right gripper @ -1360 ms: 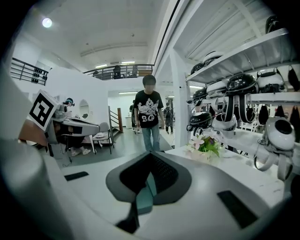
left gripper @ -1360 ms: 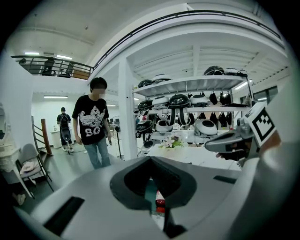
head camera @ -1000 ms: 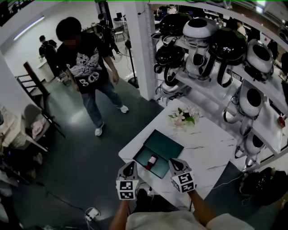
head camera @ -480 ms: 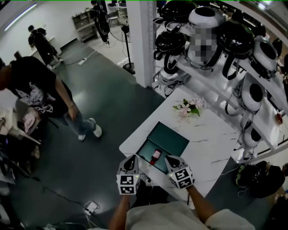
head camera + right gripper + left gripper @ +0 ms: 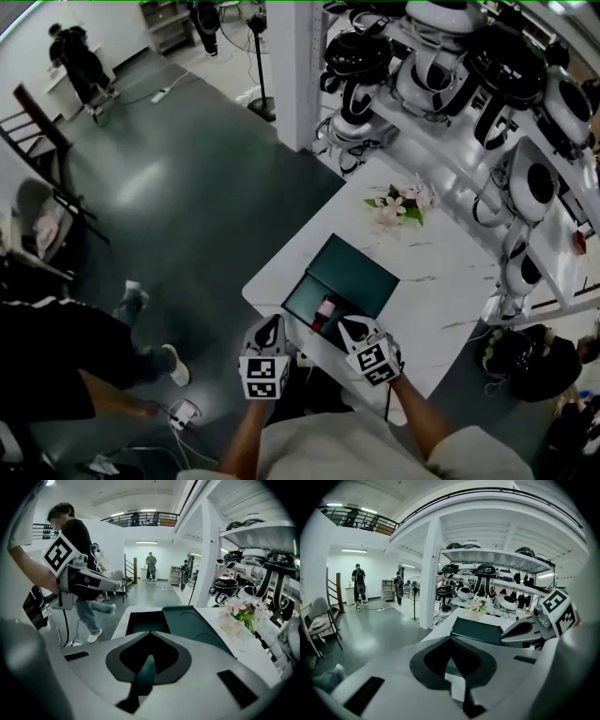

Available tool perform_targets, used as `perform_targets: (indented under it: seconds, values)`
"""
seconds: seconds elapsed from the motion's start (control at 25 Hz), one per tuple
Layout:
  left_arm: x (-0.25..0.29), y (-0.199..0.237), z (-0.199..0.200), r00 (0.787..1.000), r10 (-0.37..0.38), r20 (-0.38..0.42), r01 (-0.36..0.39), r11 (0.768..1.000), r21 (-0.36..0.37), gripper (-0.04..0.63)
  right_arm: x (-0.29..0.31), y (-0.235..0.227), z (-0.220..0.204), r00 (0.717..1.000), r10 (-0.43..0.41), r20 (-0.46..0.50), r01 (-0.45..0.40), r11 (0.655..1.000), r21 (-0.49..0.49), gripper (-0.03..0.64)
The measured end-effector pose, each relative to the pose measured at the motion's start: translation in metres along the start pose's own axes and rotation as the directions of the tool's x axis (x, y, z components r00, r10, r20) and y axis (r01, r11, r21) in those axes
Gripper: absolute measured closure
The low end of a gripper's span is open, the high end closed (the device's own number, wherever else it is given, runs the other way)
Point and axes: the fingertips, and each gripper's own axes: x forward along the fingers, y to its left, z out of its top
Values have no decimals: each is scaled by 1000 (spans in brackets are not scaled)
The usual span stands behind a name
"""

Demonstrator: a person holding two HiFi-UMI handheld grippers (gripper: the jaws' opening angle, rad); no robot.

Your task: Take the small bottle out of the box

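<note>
An open dark green box (image 5: 319,305) lies near the front edge of the white marble table (image 5: 441,272), its lid (image 5: 354,275) folded back behind it. The small bottle (image 5: 325,310), pinkish with a dark cap, lies inside the box. My left gripper (image 5: 272,325) hovers just off the table's front edge, left of the box, jaws shut and empty. My right gripper (image 5: 349,324) sits at the box's near right corner, also shut with nothing in it. In the right gripper view the box (image 5: 143,623) lies just beyond the jaws (image 5: 150,632); the bottle is hidden there.
A bunch of pink flowers (image 5: 401,202) stands at the table's far side. Shelves of black and white helmets (image 5: 450,75) run along the right. A person (image 5: 56,347) in black is at the lower left, near a power strip (image 5: 183,412). A chair (image 5: 42,141) stands at the left.
Both grippers have sunk toward the table's front edge by the box. The person in black has walked from the back of the room to the lower left.
</note>
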Motion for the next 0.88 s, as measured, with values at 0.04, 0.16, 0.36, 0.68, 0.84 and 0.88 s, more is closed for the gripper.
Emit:
perform_targets:
  seconds: [0.04,0.16,0.36,0.68,0.84,0.88]
  values:
    - [2,1,-3,1000,0,-4,0,1000,-6,577,3,2,-2,1000,9,-14,-9,1000,-28,595]
    - [5,5,-9,1000,0,-15,0,1000,-22,577,14,7,-4,998,34,-48,-40,991,-131,595]
    - [11,12,-14,1000,4,-17,-5,999,-51,577,32,16,-13,990,53,-131,-98,926,-364,595]
    - [7,20,-17,1000,20,-21,-21,998,-63,577,47,26,-24,972,23,-234,-194,636,-747,595]
    - [7,19,-20,999,16,-30,-18,997,-69,577,51,25,-35,964,-2,-264,-232,472,-851,595]
    - [8,18,-20,999,15,-29,-17,997,-69,577,53,25,-39,963,-3,-270,-241,443,-863,595]
